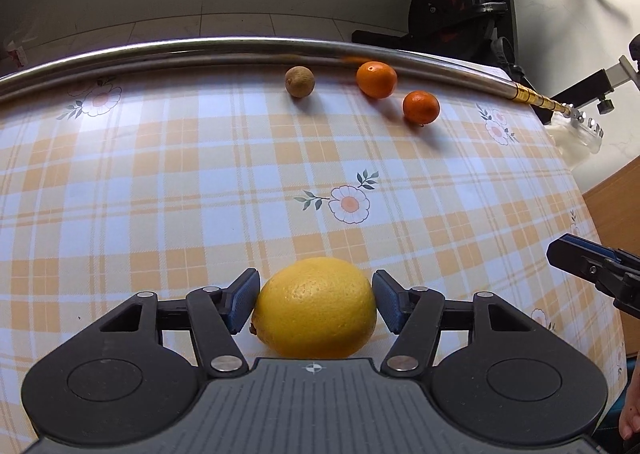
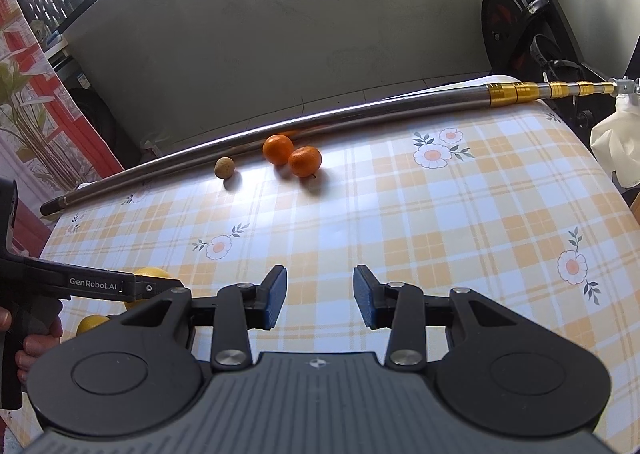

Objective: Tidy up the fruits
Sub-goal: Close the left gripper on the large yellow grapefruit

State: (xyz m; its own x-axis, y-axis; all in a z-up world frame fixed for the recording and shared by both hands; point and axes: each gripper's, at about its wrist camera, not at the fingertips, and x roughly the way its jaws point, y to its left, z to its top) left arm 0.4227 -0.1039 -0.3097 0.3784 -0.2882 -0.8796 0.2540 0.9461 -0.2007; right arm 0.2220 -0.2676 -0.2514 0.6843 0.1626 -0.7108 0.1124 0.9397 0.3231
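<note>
A yellow lemon lies on the checked tablecloth, and my left gripper is shut on it, a blue pad against each end. In the right wrist view this lemon shows behind the left gripper, with a second lemon nearer the front edge. Two tangerines and a small brown fruit sit at the far edge. My right gripper hovers over bare cloth to the right, open, with nothing between its pads.
A long metal pole with gold bands lies along the table's far edge, just behind the tangerines. An exercise bike stands beyond the far right corner. A white bag hangs off the right side. A hand grips the left tool.
</note>
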